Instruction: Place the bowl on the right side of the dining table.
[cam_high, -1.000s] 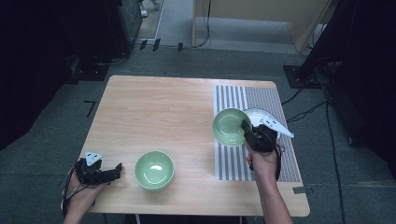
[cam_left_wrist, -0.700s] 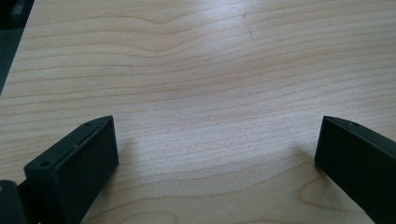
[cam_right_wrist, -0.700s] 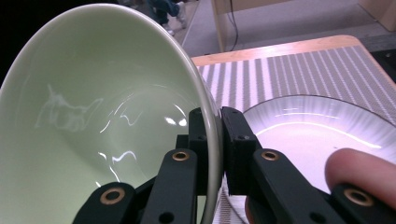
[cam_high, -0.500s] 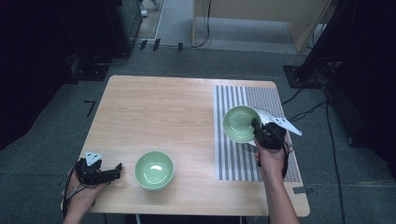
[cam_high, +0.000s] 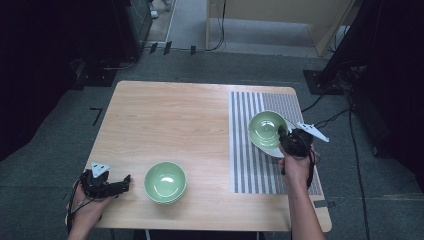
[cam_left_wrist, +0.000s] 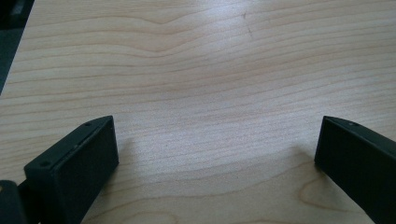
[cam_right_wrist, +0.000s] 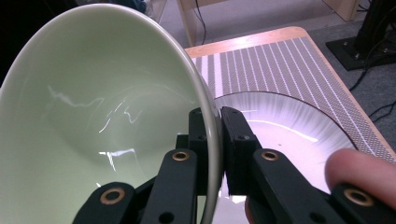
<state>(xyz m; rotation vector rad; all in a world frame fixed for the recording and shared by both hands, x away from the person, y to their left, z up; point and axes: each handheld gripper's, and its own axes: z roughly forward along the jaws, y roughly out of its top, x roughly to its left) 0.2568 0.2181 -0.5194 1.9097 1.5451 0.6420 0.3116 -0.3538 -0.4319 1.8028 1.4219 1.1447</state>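
My right gripper (cam_high: 284, 134) (cam_right_wrist: 211, 122) is shut on the rim of a pale green bowl (cam_high: 266, 128) (cam_right_wrist: 93, 116), one jaw inside the wall and one outside. The bowl hangs tilted above a white plate (cam_high: 278, 150) (cam_right_wrist: 289, 130) that lies on the striped mat (cam_high: 252, 165) (cam_right_wrist: 280, 60). A second green bowl (cam_high: 165, 182) stands on the wooden table (cam_high: 165, 120) near its front edge. My left gripper (cam_high: 124, 182) (cam_left_wrist: 215, 149) rests low at the front left corner, open, with bare wood between its jaws, a short way left of that bowl.
The striped mat covers the table's right part up to its right edge. Dark floor, cables and stands surround the table, and a pale wooden cabinet (cam_high: 270, 15) stands behind it.
My right gripper has carried the green bowl to the right across the mat and slightly down, over the white plate. The left gripper and the second bowl have not moved.
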